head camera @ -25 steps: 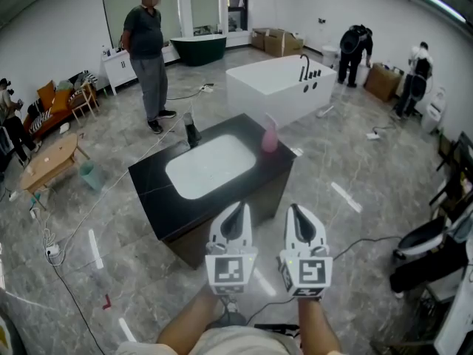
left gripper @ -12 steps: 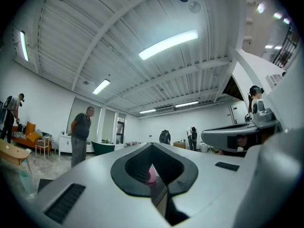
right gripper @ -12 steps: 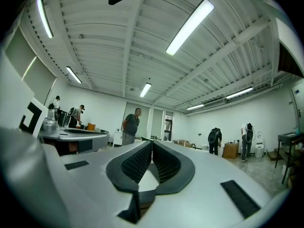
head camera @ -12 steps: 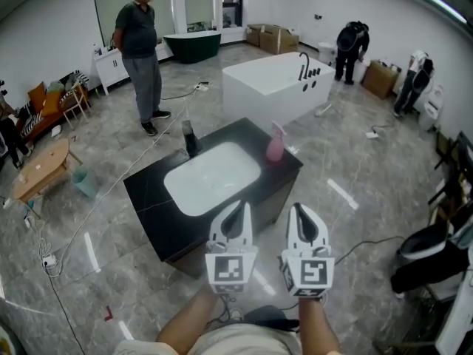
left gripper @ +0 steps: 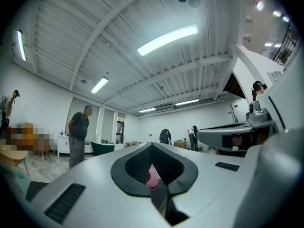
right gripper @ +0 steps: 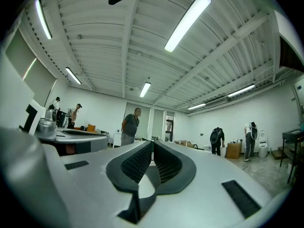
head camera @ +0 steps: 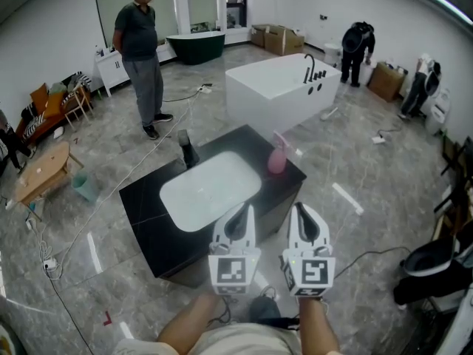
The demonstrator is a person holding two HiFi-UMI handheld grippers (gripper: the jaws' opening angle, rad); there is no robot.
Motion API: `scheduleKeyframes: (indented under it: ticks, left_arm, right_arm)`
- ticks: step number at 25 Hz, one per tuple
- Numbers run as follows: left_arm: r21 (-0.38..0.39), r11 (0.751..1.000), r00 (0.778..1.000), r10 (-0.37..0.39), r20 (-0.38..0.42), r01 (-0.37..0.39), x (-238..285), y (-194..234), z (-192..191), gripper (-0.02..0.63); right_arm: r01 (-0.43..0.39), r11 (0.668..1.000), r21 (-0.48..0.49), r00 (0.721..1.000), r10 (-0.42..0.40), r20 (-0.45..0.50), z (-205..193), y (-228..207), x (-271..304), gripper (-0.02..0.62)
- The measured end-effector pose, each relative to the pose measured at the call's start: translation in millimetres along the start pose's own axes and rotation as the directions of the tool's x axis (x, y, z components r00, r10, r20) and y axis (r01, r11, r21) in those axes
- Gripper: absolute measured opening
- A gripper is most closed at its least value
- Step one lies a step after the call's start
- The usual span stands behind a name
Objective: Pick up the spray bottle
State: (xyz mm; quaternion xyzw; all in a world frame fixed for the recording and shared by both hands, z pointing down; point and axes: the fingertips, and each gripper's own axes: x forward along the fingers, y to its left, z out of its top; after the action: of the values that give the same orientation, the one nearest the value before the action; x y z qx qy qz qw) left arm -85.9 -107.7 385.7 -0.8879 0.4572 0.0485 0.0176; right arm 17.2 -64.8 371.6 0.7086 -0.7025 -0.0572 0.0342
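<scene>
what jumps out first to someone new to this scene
A black vanity with a white basin fills the middle of the head view, a pink spray bottle upright on its far right corner. A white bathtub stands behind; the left gripper and right gripper, both shut, hover in front.

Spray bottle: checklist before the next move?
1. Target found: ok. The pink spray bottle stands upright at the far right corner of the black counter.
2. Space around it: ok. The faucet stands apart from it, across the basin.
3. Jaws ready to take it: not ok. Left gripper and right gripper are both shut and empty.
4. Within reach: not ok. Both grippers hang near the counter's front, well short of the bottle.
5. Aim: ok for the left. In the left gripper view the bottle shows in line with its jaws.
</scene>
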Motion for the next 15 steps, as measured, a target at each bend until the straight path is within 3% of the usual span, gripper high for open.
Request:
scheduleKeyframes:
  ticks: [15]
  left_arm:
    - [0.041,0.998,0.999,0.039,0.008,-0.039,164.4,-51.2,-1.9,0.002]
  right_arm:
    - [-0.032,0.997,0.071,0.999,0.03,0.029,-6.2,-137.6,107.4,0.006]
